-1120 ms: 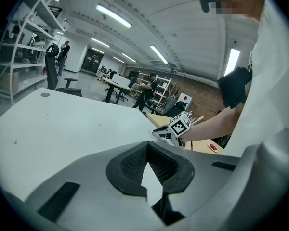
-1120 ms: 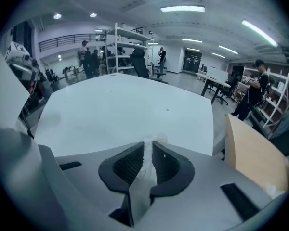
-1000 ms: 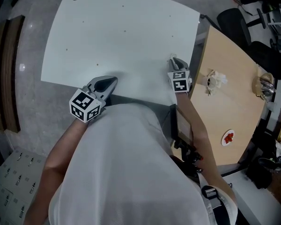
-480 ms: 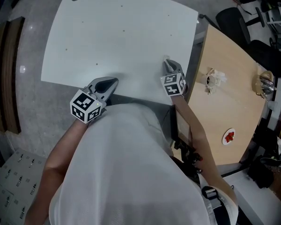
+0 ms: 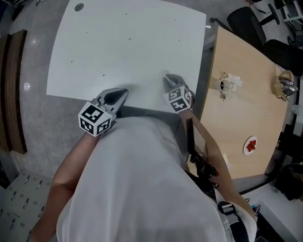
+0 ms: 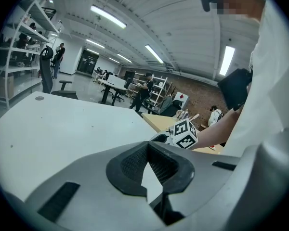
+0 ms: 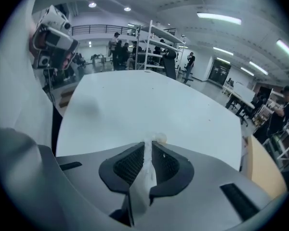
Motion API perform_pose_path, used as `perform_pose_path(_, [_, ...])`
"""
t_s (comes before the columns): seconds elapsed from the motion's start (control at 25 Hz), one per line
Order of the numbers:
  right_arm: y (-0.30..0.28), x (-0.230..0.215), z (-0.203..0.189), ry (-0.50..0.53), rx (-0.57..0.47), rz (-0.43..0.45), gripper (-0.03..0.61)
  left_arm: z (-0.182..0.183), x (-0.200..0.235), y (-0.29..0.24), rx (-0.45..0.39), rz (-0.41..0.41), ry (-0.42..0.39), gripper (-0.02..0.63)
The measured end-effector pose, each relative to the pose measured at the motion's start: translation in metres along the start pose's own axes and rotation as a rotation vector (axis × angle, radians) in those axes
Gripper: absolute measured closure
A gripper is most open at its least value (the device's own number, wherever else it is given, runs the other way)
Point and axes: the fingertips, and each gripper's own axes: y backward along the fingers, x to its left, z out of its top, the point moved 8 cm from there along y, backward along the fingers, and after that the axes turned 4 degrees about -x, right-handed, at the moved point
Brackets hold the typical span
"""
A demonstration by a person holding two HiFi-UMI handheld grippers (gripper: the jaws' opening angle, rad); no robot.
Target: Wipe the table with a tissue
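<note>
Head view, looking steeply down on a white table (image 5: 131, 34) with a person in a white shirt (image 5: 136, 180) standing at its near edge; the left gripper (image 5: 123, 92) lies at that edge towards the person's left, its tips over the tabletop; in the left gripper view the left gripper (image 6: 147, 146) has its dark ribbed pads (image 6: 132, 165) meeting at the tips, nothing caught between them, only the pale tabletop (image 6: 53, 124) showing through the wedge-shaped gap behind the tips; the right gripper (image 5: 167, 77) stands near the same edge, further to the person's right and a little further in over the white surface; in the right gripper view the right gripper (image 7: 148, 146) is closed on the tissue (image 7: 145, 174), a thin white strip pinched upright between the two pads, running back along the gap towards the camera; a small crumpled end of the strip sticks out past the tips, low against the tabletop (image 7: 159, 105), though whether it touches cannot be told; just beside the white table, on the person's right, stands a wooden table (image 5: 242, 110) bearing a small white plate (image 5: 250, 146) with something red on it.
</note>
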Motion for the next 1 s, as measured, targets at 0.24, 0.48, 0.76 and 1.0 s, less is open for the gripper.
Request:
perform_pose_path(0.24, [0.021, 0.025, 0.004, -0.235, -0.109, 0.147, 0.526, -0.004, -0.007, -0.006, 0.003, -0.018, 0.001, 0.607])
perform_pose_path(0.48, [0.036, 0.029, -0.007, -0.293, -0.127, 0.105, 0.526, -0.008, -0.011, -0.011, 0.008, -0.052, -0.013, 0.607])
perform_pose_path(0.76, [0.04, 0.037, 0.007, -0.284, -0.159, 0.092, 0.526, -0.009, -0.003, -0.004, -0.003, -0.068, -0.028, 0.607])
perform_pose_path(1.0, [0.019, 0.057, 0.034, -0.348, -0.197, 0.126, 0.526, -0.016, 0.016, 0.036, -0.034, -0.01, 0.006, 0.607])
